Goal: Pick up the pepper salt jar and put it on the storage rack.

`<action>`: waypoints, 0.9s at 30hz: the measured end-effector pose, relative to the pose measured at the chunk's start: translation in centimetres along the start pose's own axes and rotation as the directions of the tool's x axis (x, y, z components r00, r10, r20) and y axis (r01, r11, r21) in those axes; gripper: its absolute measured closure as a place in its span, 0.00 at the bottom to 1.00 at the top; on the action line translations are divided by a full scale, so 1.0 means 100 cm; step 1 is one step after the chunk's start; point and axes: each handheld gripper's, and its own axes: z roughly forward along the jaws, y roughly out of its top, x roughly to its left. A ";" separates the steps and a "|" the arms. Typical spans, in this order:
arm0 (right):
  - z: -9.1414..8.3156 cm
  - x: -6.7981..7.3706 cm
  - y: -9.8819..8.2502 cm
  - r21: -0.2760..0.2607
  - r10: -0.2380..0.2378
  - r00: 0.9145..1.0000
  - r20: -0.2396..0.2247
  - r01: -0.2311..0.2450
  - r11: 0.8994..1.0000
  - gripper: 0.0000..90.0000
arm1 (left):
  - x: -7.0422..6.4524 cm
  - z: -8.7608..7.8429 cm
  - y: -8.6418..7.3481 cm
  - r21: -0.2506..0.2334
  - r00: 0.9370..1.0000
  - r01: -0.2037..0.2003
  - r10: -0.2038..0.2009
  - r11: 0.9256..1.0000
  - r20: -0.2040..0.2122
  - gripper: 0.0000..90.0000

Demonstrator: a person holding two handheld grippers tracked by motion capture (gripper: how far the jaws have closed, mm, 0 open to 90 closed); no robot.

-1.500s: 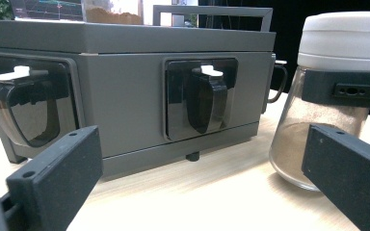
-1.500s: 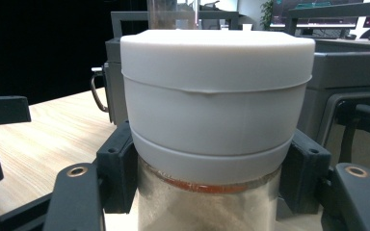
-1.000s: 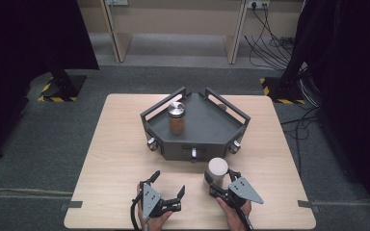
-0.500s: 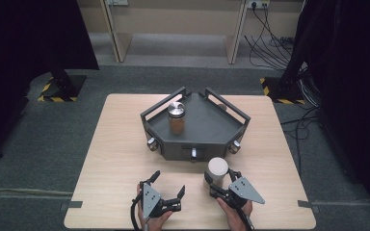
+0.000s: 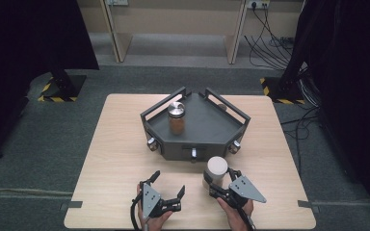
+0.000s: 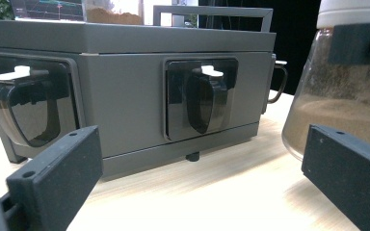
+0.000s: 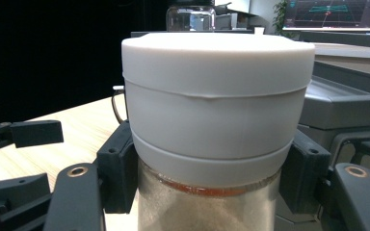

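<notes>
R gripper (image 5: 220,186) fingers closed on white-lidded jar (image 5: 215,172), gripping just under the lid; jar stands on bench (image 5: 111,159) just in front of grey tray (image 5: 207,127), near its front-right knob. L gripper (image 5: 167,188) wide open, holding nothing, also in front of tray, left of the jar.

Risks (judgement): grip sits high, at the glass neck; jar could swing or slip if lifted fast. Jar close to tray wall, could knock it when raised.

Count: 2 jars (second, metal-lidded jar (image 5: 176,118), on tray), 1 tray, 3 front knobs, 2 grippers.
</notes>
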 end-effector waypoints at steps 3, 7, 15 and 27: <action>-0.001 -0.001 0.005 0.001 0.005 1.000 -0.005 -0.005 1.000 0.40 | 0.000 0.000 0.000 0.000 1.000 0.000 0.000 1.000 0.000 0.00; -0.003 -0.003 0.014 -0.001 0.010 1.000 -0.012 -0.010 1.000 0.40 | 0.000 0.000 0.000 0.000 1.000 -0.001 0.001 1.000 0.000 0.00; -0.004 -0.008 0.031 0.005 0.021 1.000 -0.014 -0.021 1.000 0.40 | 0.000 0.000 0.000 0.000 1.000 -0.001 0.001 1.000 0.000 0.00; 0.005 -0.015 0.066 0.001 0.017 1.000 -0.024 -0.017 1.000 0.40 | 0.000 0.000 0.000 0.000 1.000 0.000 0.000 1.000 0.000 0.00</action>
